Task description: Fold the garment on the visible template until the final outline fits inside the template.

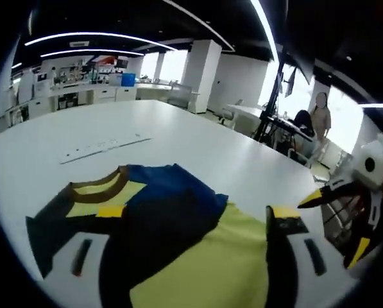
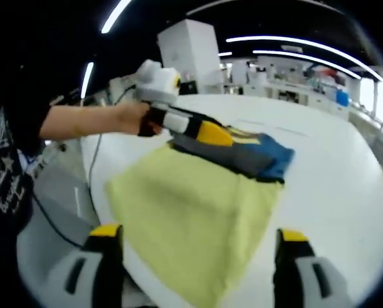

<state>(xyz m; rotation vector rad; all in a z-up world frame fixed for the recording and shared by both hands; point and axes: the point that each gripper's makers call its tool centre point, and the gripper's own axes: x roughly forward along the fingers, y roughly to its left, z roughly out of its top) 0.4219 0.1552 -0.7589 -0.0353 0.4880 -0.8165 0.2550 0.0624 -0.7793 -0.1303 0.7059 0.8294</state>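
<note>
With the left gripper (image 2: 207,131) low over the garment (image 2: 191,212), its closure impossible to tell, and the right gripper (image 2: 197,256) released on the near side, take the near hem at both corners and fold it squarely away across the worktop (image 2: 332,192).

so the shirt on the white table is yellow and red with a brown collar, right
Not quite: the shirt on the white table is yellow and blue, not red, with dark panels. The brown collar is right. The left gripper view shows the colours clearly.
</note>
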